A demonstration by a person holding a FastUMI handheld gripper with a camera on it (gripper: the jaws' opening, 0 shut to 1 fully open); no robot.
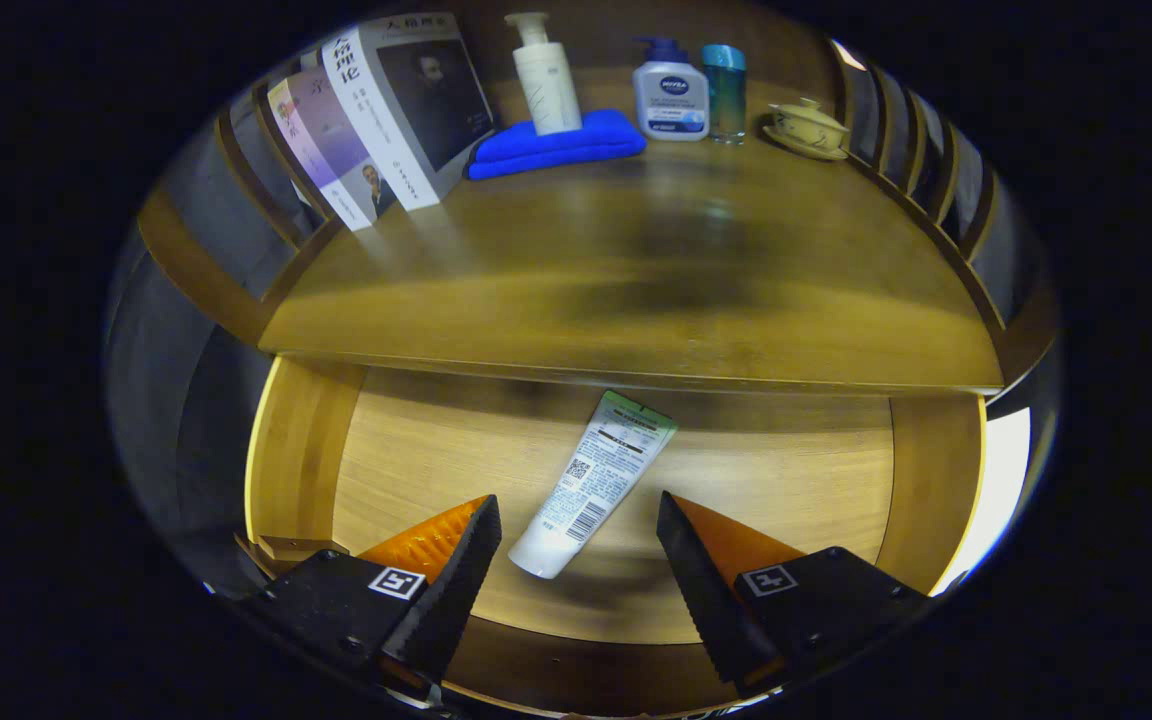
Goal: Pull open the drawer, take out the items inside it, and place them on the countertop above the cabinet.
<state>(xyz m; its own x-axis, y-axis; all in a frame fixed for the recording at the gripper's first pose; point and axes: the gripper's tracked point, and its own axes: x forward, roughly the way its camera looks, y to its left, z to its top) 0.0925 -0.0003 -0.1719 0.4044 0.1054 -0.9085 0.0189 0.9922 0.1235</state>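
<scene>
Gripper: the two-finger gripper (pixel 576 525) hangs over the pulled-out drawer with its fingers spread wide, gripping nothing; their serrated inner edges face each other across the gap.
Tube: a white squeeze tube with a green crimped end and printed barcode label (pixel 594 483) lies flat on the drawer floor, slanted, its white cap end lying in the gap between the two fingertips and its green end reaching away toward the countertop's front edge. Neither finger touches it.
Drawer: the light wooden drawer (pixel 796 470) stands open beneath the counter, its plank floor bare apart from the tube, its side walls rising to the left and right of the fingers.
Countertop: the dark polished wooden countertop (pixel 636 290) spans the scene beyond the drawer, its front stretch bare.
Back row, left: two upright books (pixel 376 120) lean against the slatted side rail.
Back row, centre: a white pump bottle (pixel 546 80) stands on a folded blue cloth (pixel 556 145).
Back row, right: a white-and-blue pump dispenser (pixel 671 95) stands just beside a teal translucent tumbler (pixel 725 90); a pale lidded teacup on a saucer (pixel 809 128) sits near the right-hand rail.
</scene>
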